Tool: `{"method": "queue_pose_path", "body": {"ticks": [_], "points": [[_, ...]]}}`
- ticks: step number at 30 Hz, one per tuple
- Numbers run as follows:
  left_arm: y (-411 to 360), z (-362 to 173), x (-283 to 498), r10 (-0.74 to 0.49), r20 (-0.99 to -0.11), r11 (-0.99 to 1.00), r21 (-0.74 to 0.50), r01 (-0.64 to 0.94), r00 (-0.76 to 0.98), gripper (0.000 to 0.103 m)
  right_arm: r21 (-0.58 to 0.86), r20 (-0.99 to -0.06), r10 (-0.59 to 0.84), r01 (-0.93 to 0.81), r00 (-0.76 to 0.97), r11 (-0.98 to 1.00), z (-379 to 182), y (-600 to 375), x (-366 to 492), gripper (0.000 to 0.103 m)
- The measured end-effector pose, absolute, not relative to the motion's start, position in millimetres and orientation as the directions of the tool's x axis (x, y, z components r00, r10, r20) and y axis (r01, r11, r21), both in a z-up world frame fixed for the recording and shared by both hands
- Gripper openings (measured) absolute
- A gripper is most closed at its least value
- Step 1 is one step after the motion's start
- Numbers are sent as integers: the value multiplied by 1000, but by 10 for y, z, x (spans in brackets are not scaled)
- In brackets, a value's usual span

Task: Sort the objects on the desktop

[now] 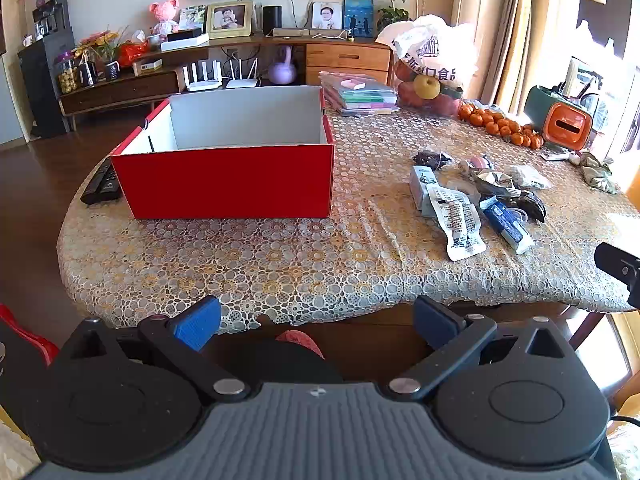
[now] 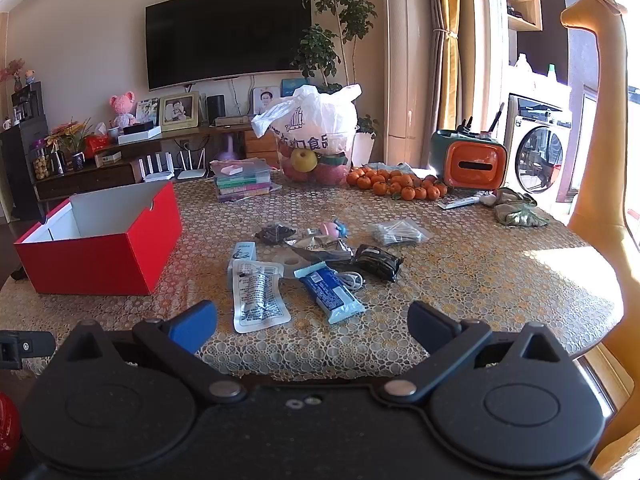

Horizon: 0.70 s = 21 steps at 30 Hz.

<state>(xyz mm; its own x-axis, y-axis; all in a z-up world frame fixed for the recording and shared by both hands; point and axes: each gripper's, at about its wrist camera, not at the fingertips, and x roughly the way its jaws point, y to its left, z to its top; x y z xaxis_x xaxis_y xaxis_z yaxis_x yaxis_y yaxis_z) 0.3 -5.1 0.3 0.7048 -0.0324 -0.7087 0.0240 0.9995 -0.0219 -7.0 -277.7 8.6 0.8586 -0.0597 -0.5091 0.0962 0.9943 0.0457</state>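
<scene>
The right gripper (image 2: pixel 312 326) hangs with jaws spread wide above the table's (image 2: pixel 480 280) near edge, gripping nothing; a white sachet (image 2: pixel 260 300) and blue packet (image 2: pixel 330 292) lie just ahead (red box (image 2: pixel 100 256) far left).

Left wrist view: set back just off the near edge of the counter (image 1: pixel 280 264), facing the red box (image 1: pixel 228 178) head-on. Right wrist view: closer in, above the near edge, facing the scattered packets (image 2: pixel 316 268). Shared: box, packets, far wall.
</scene>
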Motion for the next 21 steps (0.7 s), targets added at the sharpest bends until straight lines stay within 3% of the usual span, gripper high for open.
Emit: {"method": "queue_pose_path", "body": {"ticks": [21], "points": [[-96,-3,58,-33,-709,999,-11,35,704,102,33,-509,-61,90,859,995,82,-2783,-36,102]]}}
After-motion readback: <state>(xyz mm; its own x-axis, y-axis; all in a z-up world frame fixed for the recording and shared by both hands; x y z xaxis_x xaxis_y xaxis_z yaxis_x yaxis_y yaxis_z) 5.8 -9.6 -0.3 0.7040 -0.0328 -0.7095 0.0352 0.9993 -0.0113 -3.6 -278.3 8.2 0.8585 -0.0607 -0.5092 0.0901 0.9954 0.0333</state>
